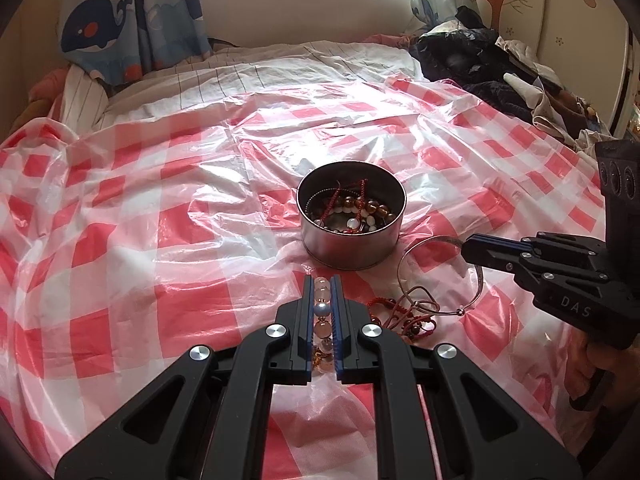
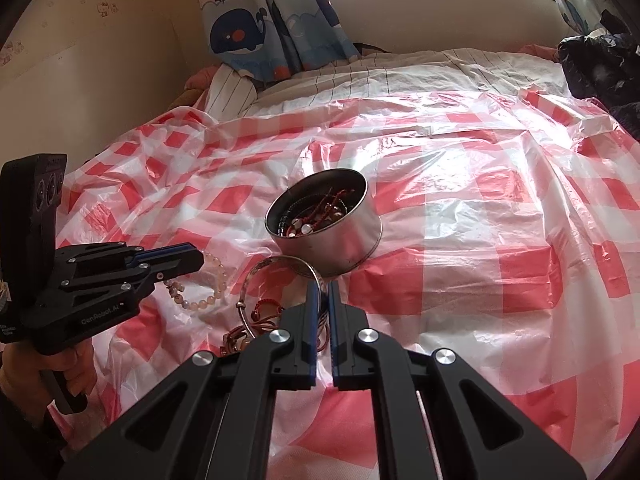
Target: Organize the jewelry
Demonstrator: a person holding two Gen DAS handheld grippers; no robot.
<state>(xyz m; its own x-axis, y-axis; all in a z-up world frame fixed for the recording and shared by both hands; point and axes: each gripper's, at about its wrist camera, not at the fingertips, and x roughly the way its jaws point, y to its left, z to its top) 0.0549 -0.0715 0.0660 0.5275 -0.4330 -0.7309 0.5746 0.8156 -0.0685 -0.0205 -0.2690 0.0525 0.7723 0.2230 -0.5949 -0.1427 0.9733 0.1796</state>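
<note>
You've got both grips already: your left gripper (image 1: 322, 286) is squeezed nearly shut on the pale bead bracelet (image 2: 208, 280), and your right gripper (image 2: 323, 292) is pinched nearly shut on the silver bangle (image 1: 436, 276). Both pieces sit on the checkered plastic sheet (image 1: 120, 208) just in front of the round tin (image 1: 351, 220), which already holds jewelry. I'd lift one at a time, straight up, since the red cords (image 1: 396, 316) lie tangled under the bangle, then let go low over the tin.
</note>
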